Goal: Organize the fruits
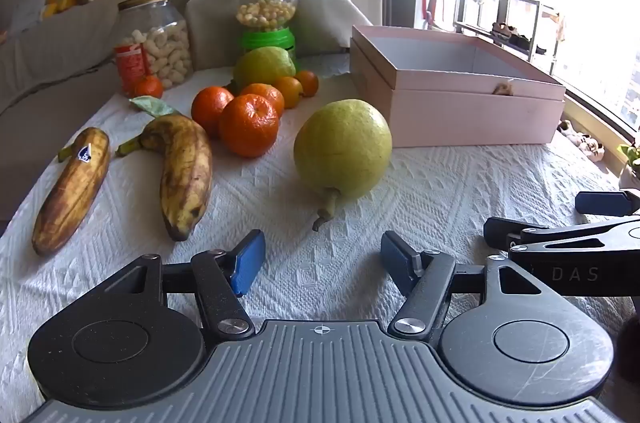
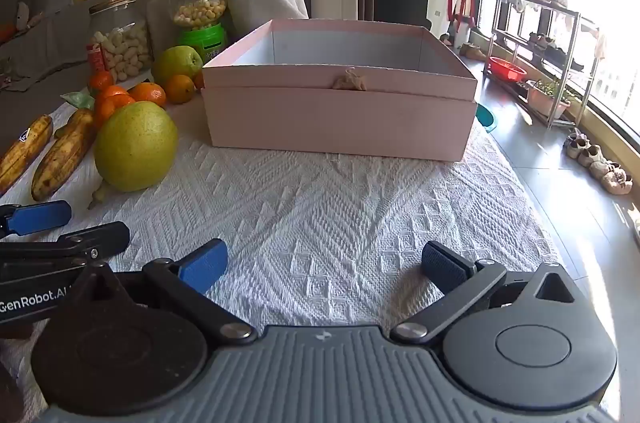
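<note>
The left gripper (image 1: 322, 263) hovers low over the table with its blue pads spread wide and nothing between them, and the right gripper (image 2: 323, 265) is likewise spread and empty, facing the pink box (image 2: 340, 119) at its twelve o'clock. The nearest fruit is the large yellow-green pear (image 1: 343, 147), lying on its side at twelve o'clock from the left gripper with its stem pointing back toward the fingers; in the right wrist view it sits at about ten o'clock, well left of the box. It looks heavy, firm and smooth-skinned, so it would probably roll or slip in a light pinch; I would take it across its widest part, square to the stem, since the present opening looks barely wide enough. The two bananas (image 1: 132, 179) at ten o'clock are brown-spotted and likely soft, better held gently at mid-length. The oranges (image 1: 244, 113) at eleven o'clock, clustered and touching, seem firm and easy to pinch, with a second pear (image 1: 264, 65) behind them. The box stands open and appears empty, near the pear at one o'clock. The surface is a white textured cloth (image 2: 320, 207) that should give some grip but may bunch under dragging. Behind the fruit stand a snack jar (image 1: 154, 37) and a green candy dispenser (image 1: 267, 15); bright window light pours in at two o'clock.
</note>
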A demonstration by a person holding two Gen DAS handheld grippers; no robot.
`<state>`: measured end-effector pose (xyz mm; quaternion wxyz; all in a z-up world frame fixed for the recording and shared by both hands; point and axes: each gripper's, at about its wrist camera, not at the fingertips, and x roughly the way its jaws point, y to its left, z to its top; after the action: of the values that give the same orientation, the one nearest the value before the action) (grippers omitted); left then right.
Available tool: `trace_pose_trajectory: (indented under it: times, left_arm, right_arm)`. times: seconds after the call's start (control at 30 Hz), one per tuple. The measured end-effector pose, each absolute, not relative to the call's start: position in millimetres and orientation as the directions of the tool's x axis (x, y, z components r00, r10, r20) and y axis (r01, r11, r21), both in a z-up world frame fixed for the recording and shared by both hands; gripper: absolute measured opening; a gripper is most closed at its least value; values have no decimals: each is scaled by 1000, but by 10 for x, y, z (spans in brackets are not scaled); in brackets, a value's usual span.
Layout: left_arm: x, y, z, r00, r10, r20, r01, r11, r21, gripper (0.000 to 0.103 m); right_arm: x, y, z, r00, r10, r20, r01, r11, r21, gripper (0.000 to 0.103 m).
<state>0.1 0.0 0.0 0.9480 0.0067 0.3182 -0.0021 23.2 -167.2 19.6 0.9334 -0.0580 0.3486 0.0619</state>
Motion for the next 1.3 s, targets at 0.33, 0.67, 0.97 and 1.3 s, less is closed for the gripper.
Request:
trace_pose_trajectory:
  times: [0.33,0.67,0.97,1.3]
  left_arm:
    - [1,-1,0,799,0,-602,8,1000,11,70]
    - [0,0,0,800,-1,-601,8,1000,10,70]
    - [0,0,0,800,0,-600,8,1000,10,70]
    - [0,0,0,800,0,-600,8,1000,10,70]
  right_arm:
    - [227,-1683,191,750,77,-657,-155,986,-61,103]
    - [220,-1688,183,752,79,-655,-156,986,-60,103]
    - [214,-1684,185,753,79,-654,-156,986,-60,103]
    - [212,-1694,184,753,79,-653,-156,986,-60,103]
